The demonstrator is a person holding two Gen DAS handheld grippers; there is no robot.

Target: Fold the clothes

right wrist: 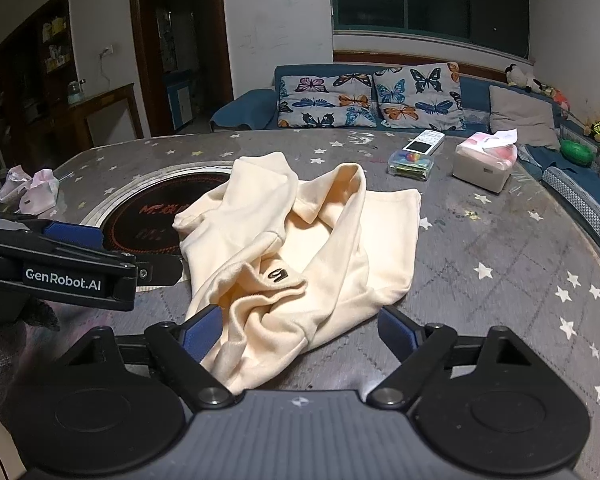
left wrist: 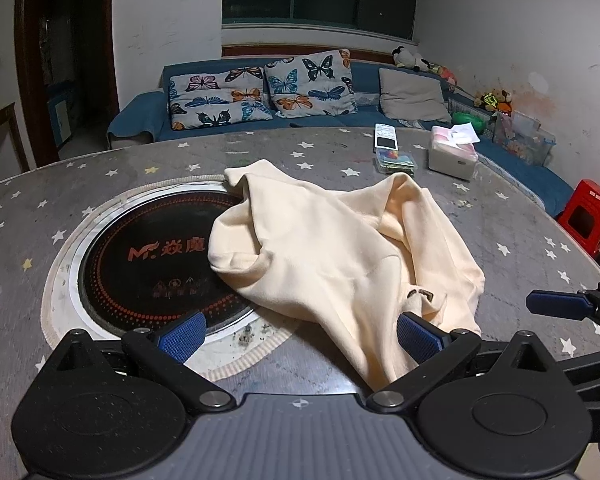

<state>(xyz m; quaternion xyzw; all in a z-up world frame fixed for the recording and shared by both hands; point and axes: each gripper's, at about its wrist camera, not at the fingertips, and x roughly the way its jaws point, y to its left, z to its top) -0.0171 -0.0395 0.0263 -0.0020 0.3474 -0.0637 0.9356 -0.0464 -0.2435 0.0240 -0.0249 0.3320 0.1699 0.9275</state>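
Left tongs (left wrist: pixel 300 332), left wrist view: jaws spread wide at the bottom of the frame, nothing clamped. The near hem of the cream garment (left wrist: pixel 340 256) lies against the inner face of the right-hand pad (left wrist: pixel 416 334); the left-hand pad stands over the black round hob (left wrist: pixel 148 256), clear of cloth. The garment sits crumpled at centre frame on the grey starred table cover (left wrist: pixel 500 216), part of it lapping over the hob. The other tongs' blue finger enters at the right edge.

Count, this view: one garment, one hob, two butterfly cushions (left wrist: pixel 220 98), one plain cushion, one tissue box (left wrist: pixel 452 156), one red stool (left wrist: pixel 588 212).

Right tongs (right wrist: pixel 298 334), right wrist view: jaws well open, not gripping. The garment (right wrist: pixel 300 240) runs from centre frame down between the pads; cloth brushes the left-hand pad (right wrist: pixel 202 334), while the right-hand pad stands free of it. A small dark mark (right wrist: pixel 278 275) shows on the bunched front.

Count, this view: one garment, two butterfly cushions, one tissue box, one remote (right wrist: pixel 424 142), one clear plastic box (right wrist: pixel 410 164).

Assessment: the step in hand appears to be taking hold of the near hem. Advised: each pair of tongs should pinch a single layer at opposite corners of the hem, then draw apart to flatten the cloth before any fold. Gathering several layers would lock in the creases.
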